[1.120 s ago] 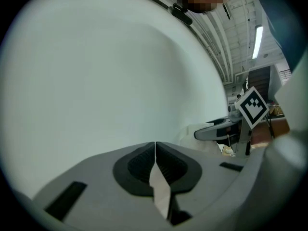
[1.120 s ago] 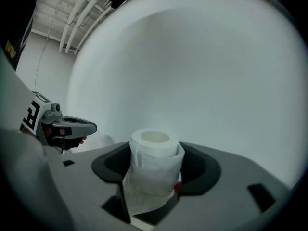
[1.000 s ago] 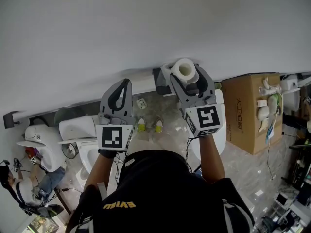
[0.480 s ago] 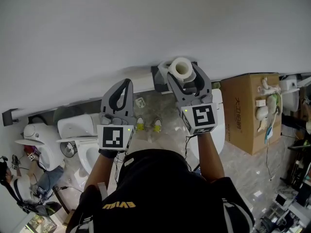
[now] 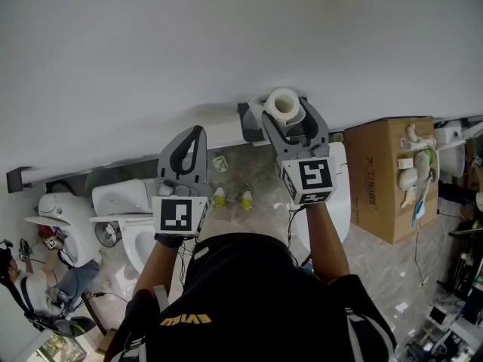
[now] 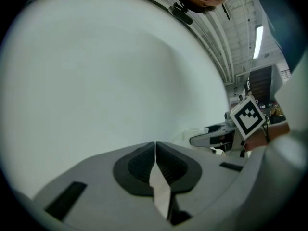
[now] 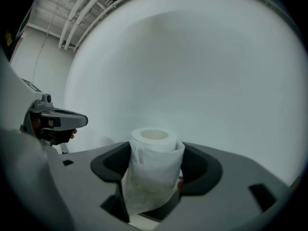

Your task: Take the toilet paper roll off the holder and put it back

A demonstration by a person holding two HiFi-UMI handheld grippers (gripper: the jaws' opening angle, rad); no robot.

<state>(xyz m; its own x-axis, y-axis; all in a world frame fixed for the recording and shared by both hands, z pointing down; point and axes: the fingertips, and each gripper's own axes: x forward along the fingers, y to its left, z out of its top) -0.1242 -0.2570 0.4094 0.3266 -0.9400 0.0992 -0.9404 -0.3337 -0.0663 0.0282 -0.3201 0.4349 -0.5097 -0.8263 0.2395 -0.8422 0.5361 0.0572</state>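
My right gripper (image 5: 288, 115) is close to the white wall, with the white toilet paper roll (image 5: 284, 105) upright between its jaws and its hollow core facing up. In the right gripper view both dark pads (image 7: 198, 165) touch the roll (image 7: 153, 170). These jaws have just been opening slightly, with the roll still between them. The dark holder bracket (image 5: 248, 124) sits on the wall just left of the roll. My left gripper (image 5: 197, 131) hovers further left, shut and empty, and its fingers (image 6: 134, 163) meet in the left gripper view.
The wall fills the upper part of the head view. A cardboard box (image 5: 389, 176) stands on the floor at the right. White toilets (image 5: 124, 198) stand at the left, with another (image 5: 343, 202) under my right arm. A person (image 5: 45, 277) sits at the lower left.
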